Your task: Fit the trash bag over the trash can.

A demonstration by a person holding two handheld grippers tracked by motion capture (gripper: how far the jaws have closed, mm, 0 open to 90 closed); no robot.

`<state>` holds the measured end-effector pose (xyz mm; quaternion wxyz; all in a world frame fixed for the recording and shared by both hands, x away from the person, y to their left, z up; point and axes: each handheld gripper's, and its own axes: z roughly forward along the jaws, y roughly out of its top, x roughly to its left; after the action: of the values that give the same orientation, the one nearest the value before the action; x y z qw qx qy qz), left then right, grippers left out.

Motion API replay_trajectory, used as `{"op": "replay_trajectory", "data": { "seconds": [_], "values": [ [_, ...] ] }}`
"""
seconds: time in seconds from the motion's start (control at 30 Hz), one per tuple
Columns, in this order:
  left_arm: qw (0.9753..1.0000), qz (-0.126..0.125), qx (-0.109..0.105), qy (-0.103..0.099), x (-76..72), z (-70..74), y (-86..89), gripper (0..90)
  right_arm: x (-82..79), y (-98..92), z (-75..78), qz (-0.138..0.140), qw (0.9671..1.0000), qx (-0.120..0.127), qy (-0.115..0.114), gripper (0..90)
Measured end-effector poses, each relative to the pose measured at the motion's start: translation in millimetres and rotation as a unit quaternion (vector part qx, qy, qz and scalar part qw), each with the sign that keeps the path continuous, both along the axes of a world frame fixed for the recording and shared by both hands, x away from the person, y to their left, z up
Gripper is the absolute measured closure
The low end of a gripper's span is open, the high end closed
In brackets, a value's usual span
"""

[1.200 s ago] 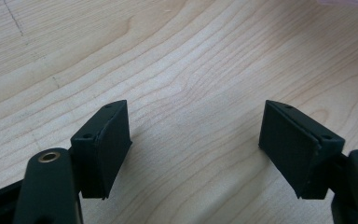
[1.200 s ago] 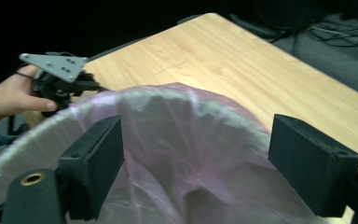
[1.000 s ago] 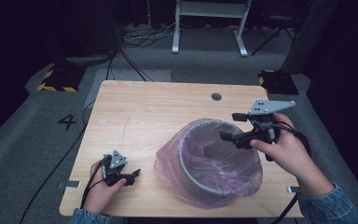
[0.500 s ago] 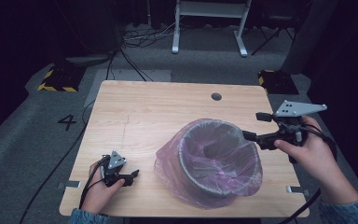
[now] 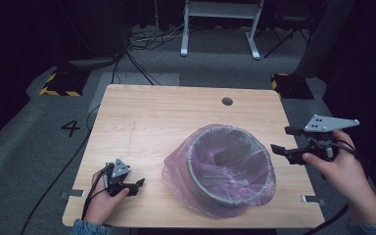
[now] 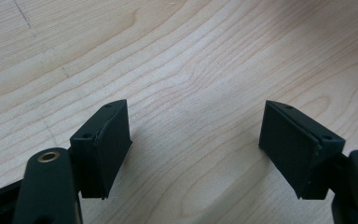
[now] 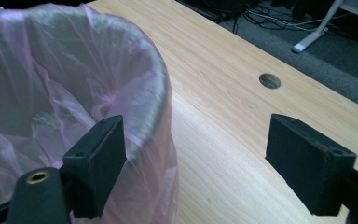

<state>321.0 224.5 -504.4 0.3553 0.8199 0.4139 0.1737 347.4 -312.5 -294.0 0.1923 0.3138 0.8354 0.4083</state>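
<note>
A grey bin lined with a translucent pink bag (image 5: 225,169) stands upright on the wooden table (image 5: 166,122), right of centre; the bag is folded over its rim. My right gripper (image 5: 280,139) hovers just right of the bin, near the table's right edge, open and empty. In the right gripper view its jaws (image 7: 196,154) stand wide apart, with the bagged bin (image 7: 51,93) behind the left jaw. My left gripper (image 5: 138,184) rests low at the table's front left, a little left of the bin. Its jaws (image 6: 196,140) are open over bare wood.
A round cable hole (image 5: 227,101) sits near the table's far edge. Cables trail from both grippers off the front of the table. On the floor behind stand a white frame's legs (image 5: 220,29) and yellow-black striped blocks (image 5: 61,83).
My right gripper has drawn back to the right, from over the bin's rim to beside the table's right edge. The left gripper and the bin have stayed put.
</note>
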Motion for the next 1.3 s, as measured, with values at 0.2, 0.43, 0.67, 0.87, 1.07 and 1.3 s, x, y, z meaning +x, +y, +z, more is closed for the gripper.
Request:
{"op": "replay_trajectory", "data": {
  "seconds": [0.2, 0.43, 0.67, 0.87, 1.07, 1.3],
  "values": [
    [1.0000, 0.000, 0.000, 0.000, 0.1, 0.0, 0.0, 24.0, 1.1, -16.3, -17.7, -0.020, 0.9997, 0.008, 0.009, 20.9],
    [1.0000, 0.000, 0.000, 0.000, 0.1, 0.0, 0.0, 23.9, 5.4, -33.8, -49.6, -0.045, 0.9985, 0.011, 0.031, 20.6],
    [1.0000, 0.003, 0.001, 0.000, 0.1, 0.0, -0.5, 23.6, 7.9, -44.0, -81.5, -0.066, 0.9965, 0.000, 0.051, 19.2],
    [1.0000, 0.005, 0.002, 0.002, 0.1, 0.1, -1.3, 22.7, 8.2, -51.7, -112.3, -0.082, 0.9945, 0.004, 0.065, 17.9],
    [1.0000, 0.004, 0.001, 0.002, 0.7, 0.1, -1.5, 22.3, 6.3, -56.9, -140.2, -0.105, 0.9914, 0.030, 0.072, 16.3],
    [1.0000, 0.006, 0.001, 0.003, 0.8, 0.0, -2.1, 21.6, 1.9, -61.0, -165.1, -0.114, 0.9905, 0.011, 0.076, 16.2]
  ]
}}
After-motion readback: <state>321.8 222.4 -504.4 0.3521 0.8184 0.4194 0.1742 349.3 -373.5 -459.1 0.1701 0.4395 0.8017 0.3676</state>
